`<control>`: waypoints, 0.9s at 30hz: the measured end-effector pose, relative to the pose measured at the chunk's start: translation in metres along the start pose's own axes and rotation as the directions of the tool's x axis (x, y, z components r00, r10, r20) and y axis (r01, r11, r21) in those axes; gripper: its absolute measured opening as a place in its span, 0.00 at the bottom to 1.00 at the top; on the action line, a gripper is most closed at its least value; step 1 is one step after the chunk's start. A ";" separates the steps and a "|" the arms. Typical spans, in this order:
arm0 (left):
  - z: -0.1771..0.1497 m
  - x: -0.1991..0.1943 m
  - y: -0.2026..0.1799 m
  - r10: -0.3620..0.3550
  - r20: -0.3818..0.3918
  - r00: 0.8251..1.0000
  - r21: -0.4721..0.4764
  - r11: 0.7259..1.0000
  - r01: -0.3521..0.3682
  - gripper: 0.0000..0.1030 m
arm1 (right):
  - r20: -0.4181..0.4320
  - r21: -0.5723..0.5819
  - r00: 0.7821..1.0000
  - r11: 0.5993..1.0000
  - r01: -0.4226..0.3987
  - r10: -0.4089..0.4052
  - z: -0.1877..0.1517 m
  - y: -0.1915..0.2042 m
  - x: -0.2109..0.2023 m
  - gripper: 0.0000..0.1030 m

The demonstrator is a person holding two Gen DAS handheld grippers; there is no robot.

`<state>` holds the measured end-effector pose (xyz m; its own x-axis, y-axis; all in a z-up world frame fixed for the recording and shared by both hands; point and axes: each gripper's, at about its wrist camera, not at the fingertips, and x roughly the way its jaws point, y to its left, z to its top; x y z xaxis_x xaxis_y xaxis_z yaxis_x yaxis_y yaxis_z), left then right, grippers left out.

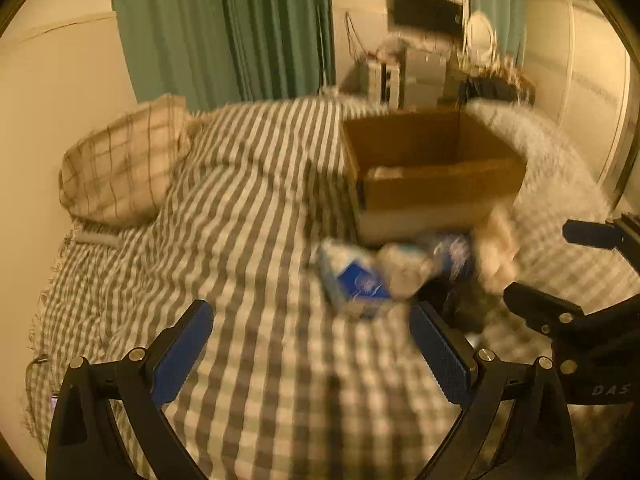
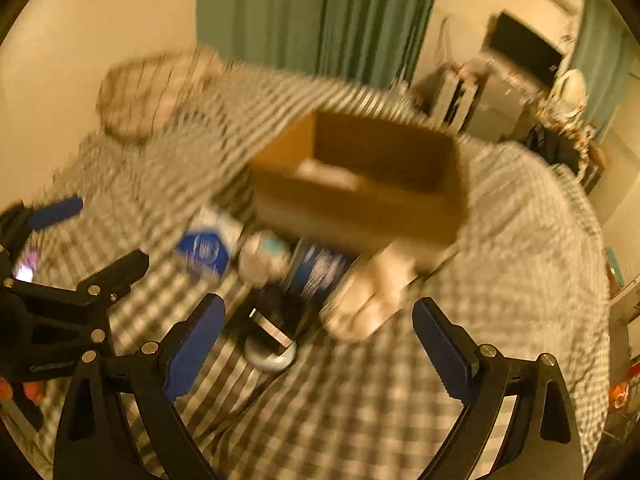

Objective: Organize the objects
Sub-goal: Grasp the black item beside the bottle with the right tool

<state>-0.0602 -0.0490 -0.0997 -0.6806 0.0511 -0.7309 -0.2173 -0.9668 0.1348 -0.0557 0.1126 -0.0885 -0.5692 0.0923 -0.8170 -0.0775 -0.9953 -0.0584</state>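
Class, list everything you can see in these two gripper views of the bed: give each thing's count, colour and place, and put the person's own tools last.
Cardboard box: one, brown, open, on the bed.
Blue-and-white packet: one, in front of the box, leftmost of the pile.
Pale round item: one, whitish, beside the packet; too blurred to name.
Dark blue packet: one, against the box front.
Beige item: one, at the box's right front corner; blurred.
Black-and-white item: one, nearest the right gripper.
Pillow: one, cream check, by the wall.
Bedspread: one, grey-white check.
Curtains: green, behind the bed.
Screen: one, black, far wall.
Left gripper: open, empty.
Right gripper: open, empty.
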 end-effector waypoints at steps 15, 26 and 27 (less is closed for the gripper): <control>-0.010 0.024 0.028 0.015 -0.067 0.998 -0.073 0.997 -0.020 0.98 | -0.226 0.115 0.966 0.988 -0.099 0.123 -0.003 -0.003 0.085 0.66; 0.005 0.042 -0.019 -0.012 -0.109 0.994 0.038 0.999 0.016 0.98 | -0.090 0.091 0.993 0.993 -0.069 0.077 -0.008 -0.027 0.018 0.06; 0.007 0.045 -0.023 -0.013 -0.113 0.994 0.046 0.999 0.018 0.98 | -0.081 0.091 0.994 0.993 -0.070 0.078 -0.007 -0.031 0.014 0.06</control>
<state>-0.0905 -0.0226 -0.1306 -0.5942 0.0349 -0.8035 -0.2615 -0.9532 0.1520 -0.0561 0.1443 -0.1023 -0.5056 0.0118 -0.8627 -0.1112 -0.9925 0.0516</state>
